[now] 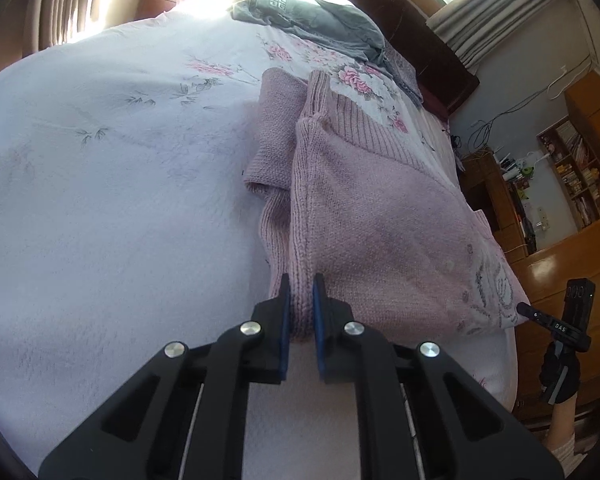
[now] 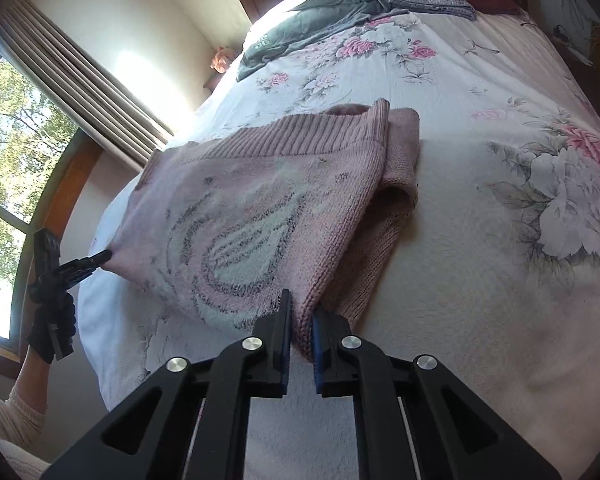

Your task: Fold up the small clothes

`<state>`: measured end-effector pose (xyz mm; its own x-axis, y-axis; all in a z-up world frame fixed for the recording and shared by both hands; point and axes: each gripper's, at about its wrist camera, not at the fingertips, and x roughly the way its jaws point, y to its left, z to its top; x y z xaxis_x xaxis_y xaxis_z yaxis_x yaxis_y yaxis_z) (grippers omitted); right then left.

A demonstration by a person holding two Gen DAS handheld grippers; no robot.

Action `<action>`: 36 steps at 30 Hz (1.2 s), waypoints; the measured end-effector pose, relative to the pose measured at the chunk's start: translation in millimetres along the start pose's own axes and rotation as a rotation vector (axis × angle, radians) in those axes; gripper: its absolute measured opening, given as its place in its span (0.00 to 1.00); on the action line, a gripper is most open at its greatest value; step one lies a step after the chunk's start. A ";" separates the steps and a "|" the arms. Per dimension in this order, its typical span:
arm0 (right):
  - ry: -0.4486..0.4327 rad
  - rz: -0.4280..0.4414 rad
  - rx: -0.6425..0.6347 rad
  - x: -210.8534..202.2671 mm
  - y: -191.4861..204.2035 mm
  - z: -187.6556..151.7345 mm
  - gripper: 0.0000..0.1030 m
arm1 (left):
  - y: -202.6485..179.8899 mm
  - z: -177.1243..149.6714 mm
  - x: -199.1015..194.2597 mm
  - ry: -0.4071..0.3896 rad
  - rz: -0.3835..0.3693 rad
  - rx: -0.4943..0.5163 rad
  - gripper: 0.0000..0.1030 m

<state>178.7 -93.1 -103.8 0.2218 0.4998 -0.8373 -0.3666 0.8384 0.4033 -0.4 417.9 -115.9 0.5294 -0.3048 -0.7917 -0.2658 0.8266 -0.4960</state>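
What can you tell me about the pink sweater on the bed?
The pink sweater is a chunky knit with a ribbed band along its far edge and a grey and white swirly pattern on top. It lies partly folded on the flowery bedspread, with one sleeve tucked underneath along one side. The left gripper and the right gripper each pinch a near corner between their fingers, so both corners are lifted slightly off the bed.

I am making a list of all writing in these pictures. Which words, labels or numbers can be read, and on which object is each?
"DAS": white letters on the right gripper, seen in the left wrist view.
Print on the grey garment: geometric marks, not readable.
Book spines on the shelf: too small to read.
Nothing else carries text.
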 end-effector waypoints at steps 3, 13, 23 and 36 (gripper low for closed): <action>0.036 -0.019 0.024 22.4 -11.9 -8.5 0.08 | 4.0 -10.0 22.5 0.033 0.054 0.031 0.08; -0.033 0.030 0.073 -8.6 -19.3 -2.9 0.38 | -27.7 11.1 -10.3 -0.055 0.193 0.115 0.19; 0.016 0.068 0.240 11.6 -50.2 33.7 0.59 | -140.0 50.6 25.0 -0.094 0.047 0.258 0.33; 0.028 0.207 0.393 56.4 -82.7 49.8 0.54 | -160.5 53.5 128.6 0.072 0.006 0.242 0.38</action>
<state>266.5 -123.4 -166.0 0.1532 0.6642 -0.7317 -0.0281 0.7431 0.6686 153.5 271.3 -119.1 0.4670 -0.3253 -0.8223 -0.0639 0.9150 -0.3983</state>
